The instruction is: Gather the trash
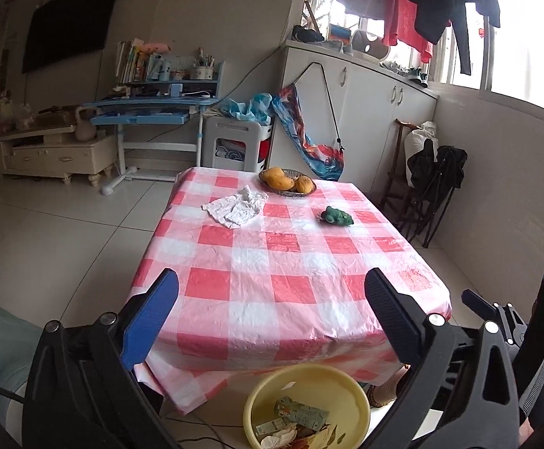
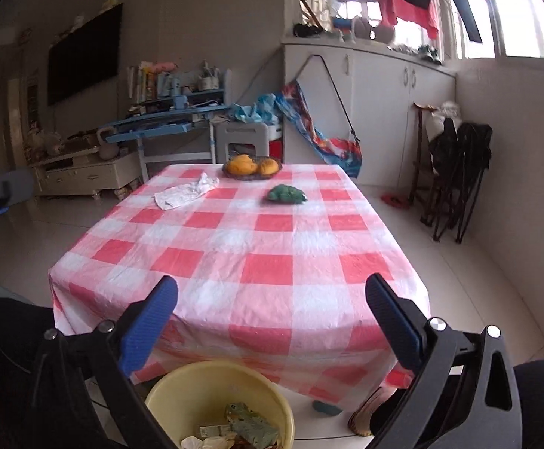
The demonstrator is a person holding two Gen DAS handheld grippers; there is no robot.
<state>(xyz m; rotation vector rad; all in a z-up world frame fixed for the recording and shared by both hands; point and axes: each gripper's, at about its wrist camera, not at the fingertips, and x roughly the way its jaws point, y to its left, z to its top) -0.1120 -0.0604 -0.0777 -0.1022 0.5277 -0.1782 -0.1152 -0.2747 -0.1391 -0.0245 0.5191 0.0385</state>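
Both my left claw (image 1: 272,321) and right claw (image 2: 272,321) are spread and empty above the yellow basin (image 1: 346,385), which already holds some wrappers, while the crumpled white paper (image 1: 236,207) on the table (image 1: 272,280) remains to collect.

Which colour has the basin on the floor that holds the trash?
The basin is pale yellow; the right wrist view shows it best.
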